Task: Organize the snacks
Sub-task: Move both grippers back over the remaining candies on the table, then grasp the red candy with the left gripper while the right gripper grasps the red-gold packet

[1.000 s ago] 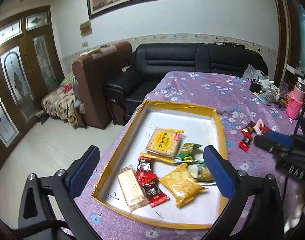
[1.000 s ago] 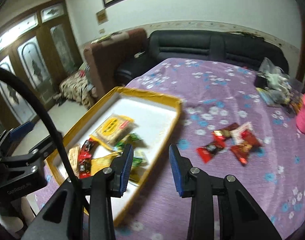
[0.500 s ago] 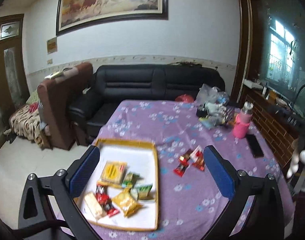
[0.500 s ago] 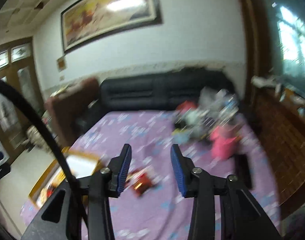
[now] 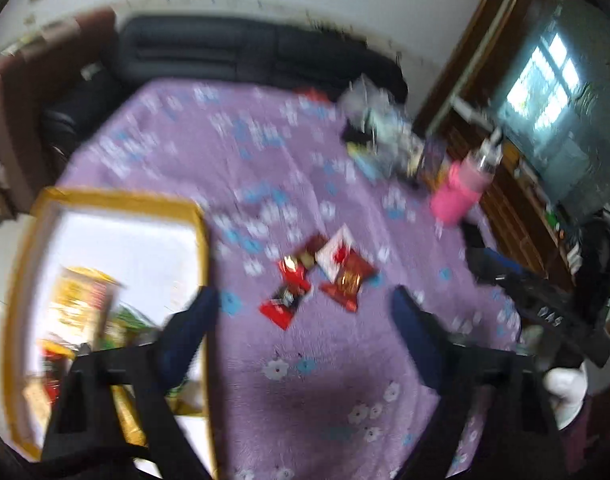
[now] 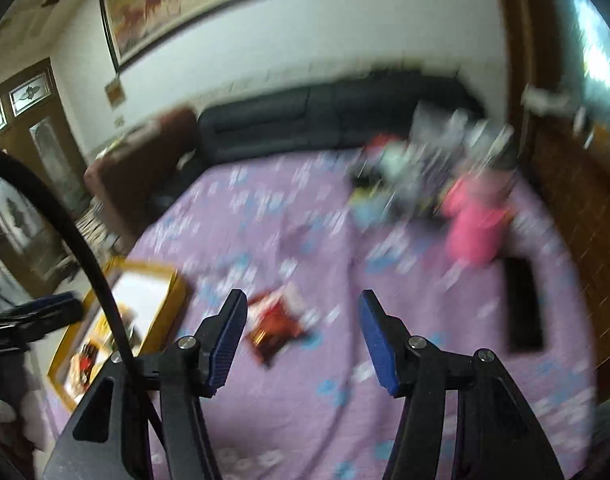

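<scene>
- Snacks lie in two places: a small cluster of red packets [image 5: 321,276] on the purple flowered cloth of the table [image 5: 325,380], and several more inside the yellow-rimmed tray [image 5: 203,248] at the table's left side.
- The cluster sits just right of the tray's rim, apart from it; the packets touch or overlap one another, one showing a white face among the red. Blur hides any print.
- In the tray, a yellow packet [image 5: 83,300] lies near the middle, with green and red wrappers below it, partly hidden behind the left tongs' near finger.
- The left tongs [image 5: 305,312] hang above the cloth, the red packets seen just beyond the blue fingertips; the jaws are closing, with nothing between them and no pad touching a packet.
- The right tongs [image 6: 303,328] also hover over the table, pointing down at the same red packets [image 6: 275,326], which show near the left blue pad; the jaws are opening and hold nothing.
- A pink bottle [image 5: 461,188] stands toward the far right of the table, beside a blurred heap of bags and small items [image 5: 385,132].
- A dark flat phone-like slab [image 6: 523,304] lies on the cloth near the bottle.
- A black sofa [image 6: 325,116] stands behind the table.
</scene>
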Tool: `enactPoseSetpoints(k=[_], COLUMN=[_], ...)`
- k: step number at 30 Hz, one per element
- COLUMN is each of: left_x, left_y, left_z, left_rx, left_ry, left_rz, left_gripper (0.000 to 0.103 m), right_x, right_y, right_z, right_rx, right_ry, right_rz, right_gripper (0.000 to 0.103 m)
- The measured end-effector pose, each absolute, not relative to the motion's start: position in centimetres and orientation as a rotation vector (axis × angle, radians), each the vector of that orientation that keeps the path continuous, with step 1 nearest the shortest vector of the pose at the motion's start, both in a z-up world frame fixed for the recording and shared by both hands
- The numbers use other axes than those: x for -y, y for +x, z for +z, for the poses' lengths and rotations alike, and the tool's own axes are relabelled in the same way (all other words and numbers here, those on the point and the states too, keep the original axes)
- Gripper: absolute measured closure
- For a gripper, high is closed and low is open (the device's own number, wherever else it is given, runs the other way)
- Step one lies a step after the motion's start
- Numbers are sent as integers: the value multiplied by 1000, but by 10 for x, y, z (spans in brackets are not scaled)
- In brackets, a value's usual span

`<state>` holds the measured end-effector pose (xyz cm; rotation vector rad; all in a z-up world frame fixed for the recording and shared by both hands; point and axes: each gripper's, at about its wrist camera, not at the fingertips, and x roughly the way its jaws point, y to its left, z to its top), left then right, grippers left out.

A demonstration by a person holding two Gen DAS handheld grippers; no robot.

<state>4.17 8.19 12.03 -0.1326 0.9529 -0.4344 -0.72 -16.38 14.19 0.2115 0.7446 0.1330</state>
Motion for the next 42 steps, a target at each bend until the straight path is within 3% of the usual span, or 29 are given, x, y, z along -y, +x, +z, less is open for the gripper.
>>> enactPoseSetpoints(k=[5, 10, 11, 14, 18, 20, 21, 22, 23, 24, 42], left_x=[-59, -40, -38, -27, -14, -7, -2, 1, 3, 4, -62], left_y=[65, 82, 84, 89, 90, 87, 85, 80, 78, 76, 6], left_z=[71, 39, 34, 23, 16, 13, 12, 13, 14, 15, 80], left_rx=[-1043, -1115, -1122, -1131, -1119, -1106, -1089, -1066, -1061, -1063, -931], left_ry=[-74, -17, 1, 55, 108, 155, 207, 239, 246, 261, 47], left_rz=[-408, -393, -388, -373, -366, -349, -332, -343, -368, -366, -354], left_gripper=[32, 32, 32, 32, 32, 33, 42, 61, 71, 75, 76], right_x=[138, 117, 111, 106, 113, 117, 119, 120, 123, 125, 111], right_y=[39, 64, 67, 70, 63, 58, 57, 58, 55, 55, 4], right_z=[70, 41, 38, 36, 33, 34, 34, 34, 34, 34, 84], right_rx=[-909, -966, -969, -973, -951, -941, -939, -937, -933, -931, -827], right_ry=[353, 353, 332, 285, 290, 297, 304, 311, 318, 323, 313], right_rz=[216, 212, 201, 181, 200, 196, 196, 195, 192, 190, 235], right_gripper=[46, 46, 49, 77, 81, 81, 82, 82, 82, 82, 82])
